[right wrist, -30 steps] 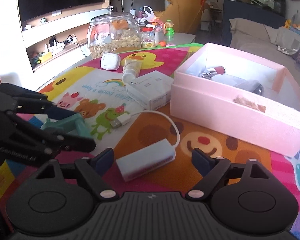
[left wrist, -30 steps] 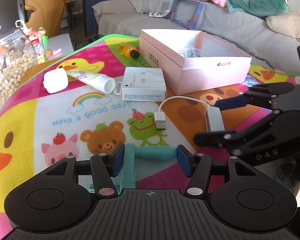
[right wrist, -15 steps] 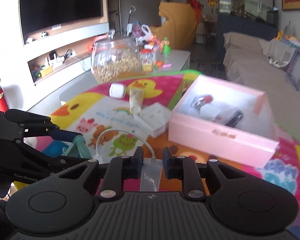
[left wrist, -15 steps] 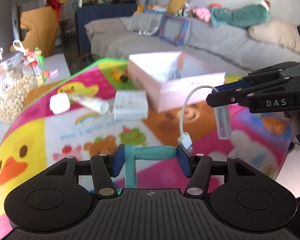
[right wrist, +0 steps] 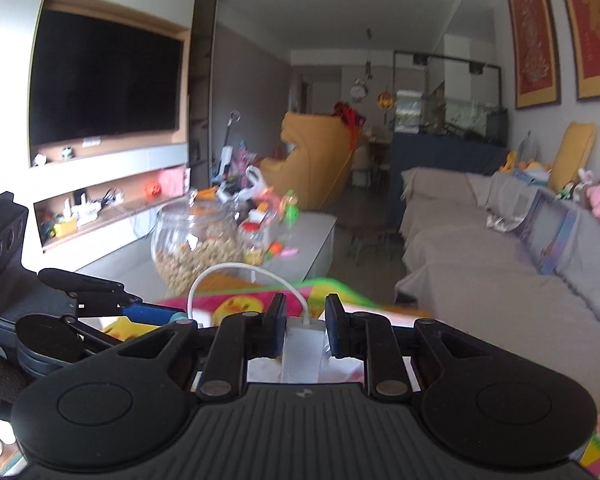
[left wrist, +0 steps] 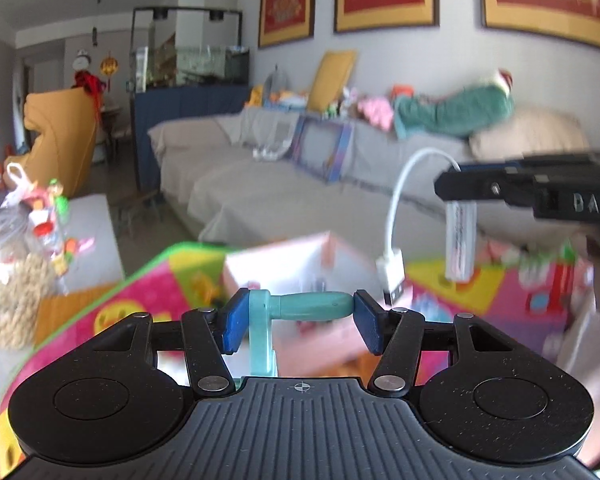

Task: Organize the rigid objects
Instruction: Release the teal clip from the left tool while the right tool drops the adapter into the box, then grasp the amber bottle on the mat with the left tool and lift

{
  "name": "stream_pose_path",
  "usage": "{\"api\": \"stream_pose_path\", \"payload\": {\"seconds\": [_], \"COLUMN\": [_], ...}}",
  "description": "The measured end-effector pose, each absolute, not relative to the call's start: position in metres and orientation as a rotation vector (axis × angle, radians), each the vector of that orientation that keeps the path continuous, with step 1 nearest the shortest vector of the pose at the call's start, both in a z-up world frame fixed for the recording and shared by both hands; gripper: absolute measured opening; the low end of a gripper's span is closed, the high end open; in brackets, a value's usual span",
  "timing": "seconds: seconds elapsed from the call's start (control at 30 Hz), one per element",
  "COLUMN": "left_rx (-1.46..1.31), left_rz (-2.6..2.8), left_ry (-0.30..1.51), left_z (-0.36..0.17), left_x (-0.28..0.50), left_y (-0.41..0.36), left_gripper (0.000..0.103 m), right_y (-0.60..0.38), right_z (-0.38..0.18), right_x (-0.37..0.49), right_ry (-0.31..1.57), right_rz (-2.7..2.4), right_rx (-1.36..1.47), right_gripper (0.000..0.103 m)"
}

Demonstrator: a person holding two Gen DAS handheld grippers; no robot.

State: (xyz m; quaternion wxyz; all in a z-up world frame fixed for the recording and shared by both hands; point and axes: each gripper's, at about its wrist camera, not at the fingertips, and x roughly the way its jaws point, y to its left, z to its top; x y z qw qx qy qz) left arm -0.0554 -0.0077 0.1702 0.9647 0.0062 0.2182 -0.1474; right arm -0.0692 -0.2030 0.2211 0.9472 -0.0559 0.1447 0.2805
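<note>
Teal plastic fills the left tongs (left wrist: pixel 296 312): a small teal T-shaped tool (left wrist: pixel 300 307) is clamped crosswise between the blue pads, its stem hanging down towards the camera. The right tongs (right wrist: pixel 305 330) are clenched on a white USB adapter (right wrist: pixel 303 350), lifted clear of the table. From the left wrist view, the adapter's body hangs down from those tongs, and its white cable (left wrist: pixel 396 196) loops over to a USB plug (left wrist: pixel 392 276) dangling in the air. Below both tools lies a bright cartoon-print mat (left wrist: pixel 148 296) with an open pink box (left wrist: pixel 300 256), blurred. A glass jar of nuts (right wrist: pixel 196 240) stands beyond the mat, a grey sofa (right wrist: pixel 492 264) alongside.
</note>
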Motion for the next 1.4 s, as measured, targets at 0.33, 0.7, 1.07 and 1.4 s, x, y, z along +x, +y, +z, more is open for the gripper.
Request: {"api": "stream_pose_path", "payload": {"seconds": [0.33,0.7,1.07,1.4], "left_rx": [-0.093,-0.231,-0.355,-0.374], "left_rz": [-0.416,-0.385,-0.043,-0.175], "left_ry": [0.486,0.622,0.613,0.689], "left_z": [0.155,0.096,0.073,0.058], "left_x": [0.075,0.113,0.056,0.097], "left_y": [-0.04,0.018,0.141,0.102], "left_gripper": [0.061,0.058,0.058,0.052], "right_y": [-0.204,-0.192,-0.142,-0.105], "right_z": [0.23,0.154,0.113,0.089], "right_x": [0.05,0.118,0.063,0.014], "right_ry": [0.346,0.592,0.609,0.667], "right_rz": [0.372,0.304,0.57,0.653], "right_rx": [-0.027,-0.009,-0.088,-0.207], "right_gripper": [0.021,0.032,0.046,0.046]}}
